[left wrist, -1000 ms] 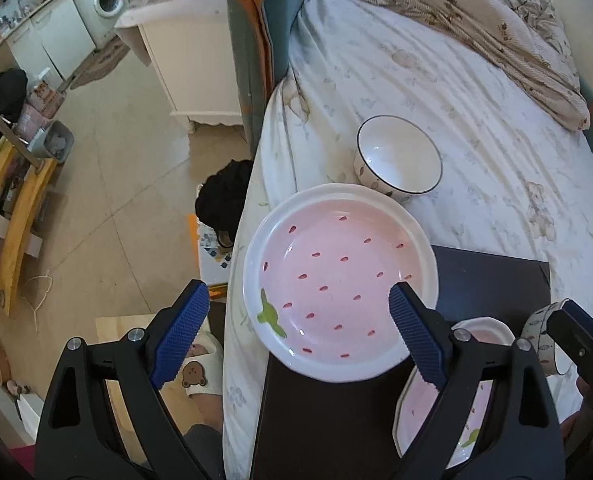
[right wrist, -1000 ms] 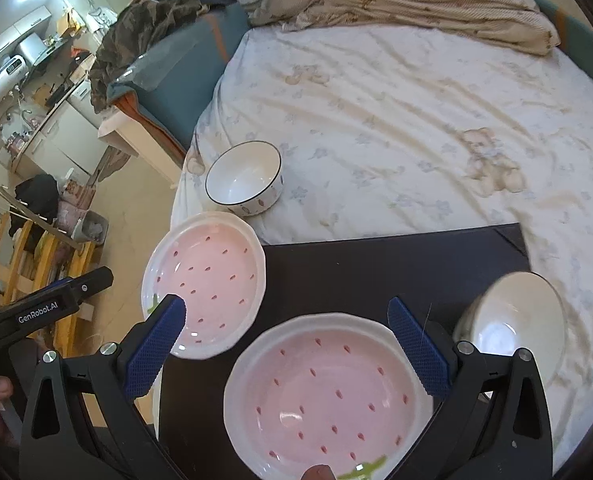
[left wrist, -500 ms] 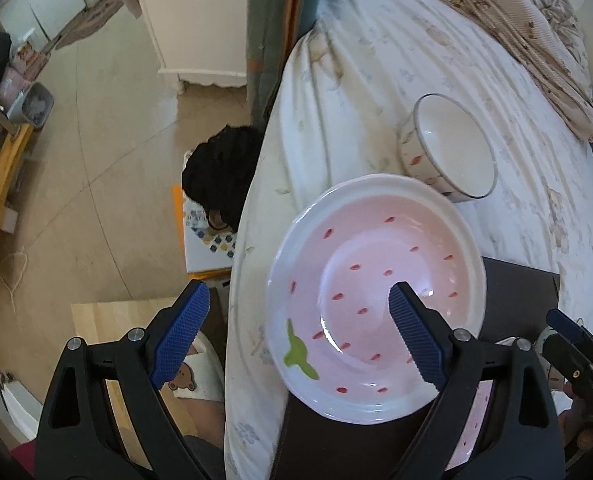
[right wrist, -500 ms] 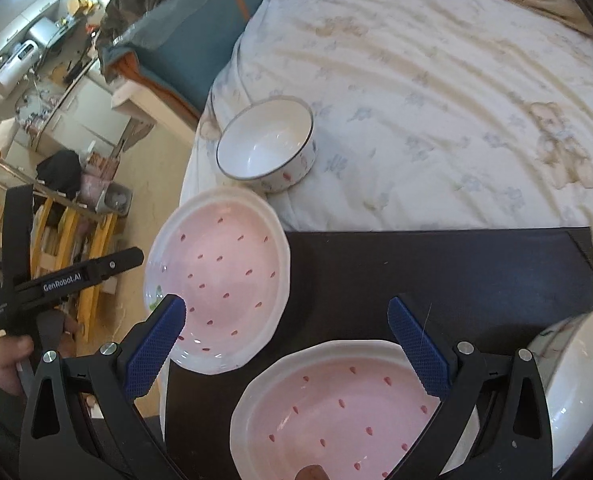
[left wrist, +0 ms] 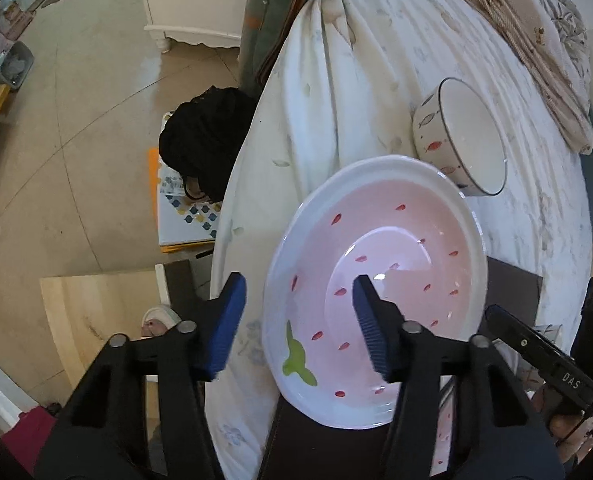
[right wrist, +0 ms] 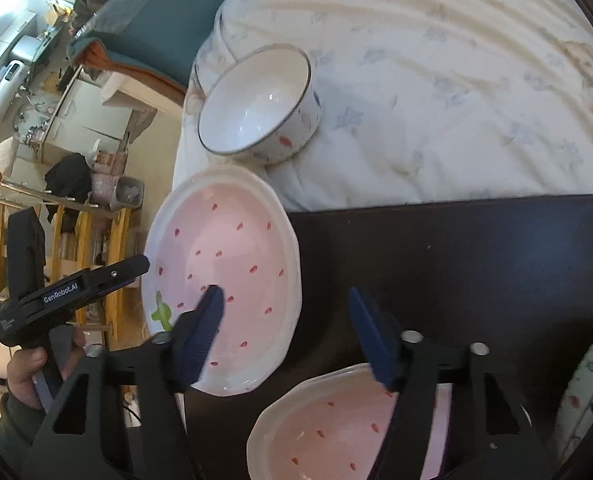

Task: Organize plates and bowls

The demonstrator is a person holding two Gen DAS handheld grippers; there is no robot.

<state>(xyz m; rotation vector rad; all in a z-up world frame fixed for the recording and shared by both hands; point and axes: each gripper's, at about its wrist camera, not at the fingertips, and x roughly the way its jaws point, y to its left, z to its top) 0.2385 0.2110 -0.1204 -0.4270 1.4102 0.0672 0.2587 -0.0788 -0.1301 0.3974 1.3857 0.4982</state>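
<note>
1. Since the earlier frames both tools have pushed forward toward the far-left plate, and their fingers, wide before, now stand closer together.
2. Left tool (left wrist: pixel 298 290): fingers partly closed, straddling the near-left rim of the pink strawberry plate (left wrist: pixel 376 292). One pad sits over the plate's inside and the other outside the rim, with no visible contact yet. Judged a rim grasp about to close.
3. Right tool (right wrist: pixel 284 304): fingers part open, holding nothing. Its left pad overlaps the same plate in view; the right pad hangs over the dark bench (right wrist: pixel 456 260). Whether it touches anything cannot be told.
4. Plate location: on the left corner of the bench, overhanging the edge toward the bed sheet (left wrist: pixel 356 100) and the floor (left wrist: pixel 76 140).
5. Second pink plate (right wrist: pixel 356 428) lies nearer on the bench, below the right tool. White bowl (right wrist: pixel 256 100) sits on the bed just beyond the first plate. Another bowl (right wrist: pixel 592 392) is at the right edge of the right view.
6. Risks: the plate already overhangs, so a nudge from the pad before the grip closes could tip it off the bench. A glazed, sloped rim could slip out of a shallow pinch. Both tools crowd one plate and could collide.
7. Unclear: the second plate is mostly hidden behind the tool bodies, the right-edge bowl is cut off, and how much of the first plate rests on the bench cannot be told.
</note>
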